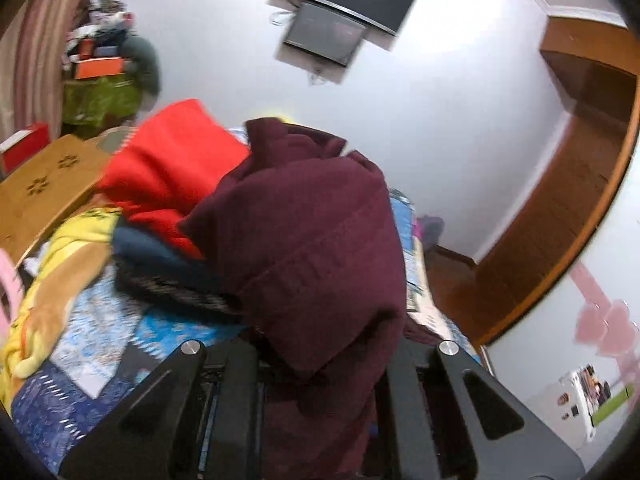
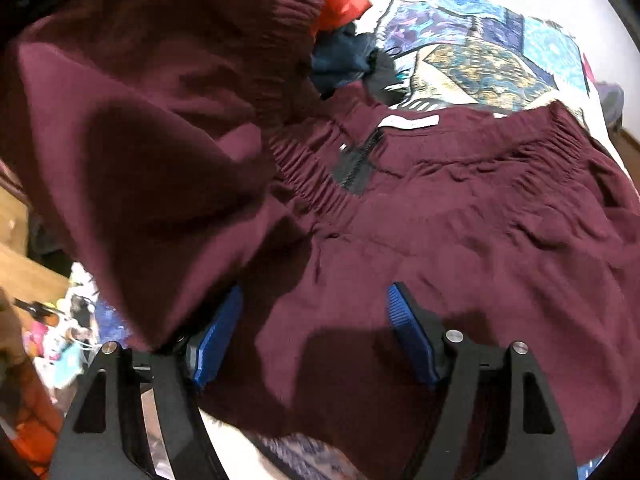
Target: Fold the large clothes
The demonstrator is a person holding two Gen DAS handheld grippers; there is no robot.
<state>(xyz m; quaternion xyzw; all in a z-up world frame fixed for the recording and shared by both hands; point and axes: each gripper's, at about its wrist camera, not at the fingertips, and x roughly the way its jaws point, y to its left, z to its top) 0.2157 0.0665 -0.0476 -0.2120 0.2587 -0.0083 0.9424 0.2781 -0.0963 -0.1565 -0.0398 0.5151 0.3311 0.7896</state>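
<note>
Risk: maroon garment (image 2: pixel 460 216) on bed, left gripper (image 1: pixel 320 364) pinching lifted far-left flap (image 1: pixel 312 240); right gripper (image 2: pixel 312 332) wide, empty. Weak pinch could drop the flap mid-fold and bunch it.

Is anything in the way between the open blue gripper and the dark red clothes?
Nothing visible is. The right gripper hangs open just above the maroon garment, which lies spread on the patchwork bedspread. Only a lifted fold of that same garment hangs over its left finger.
</note>
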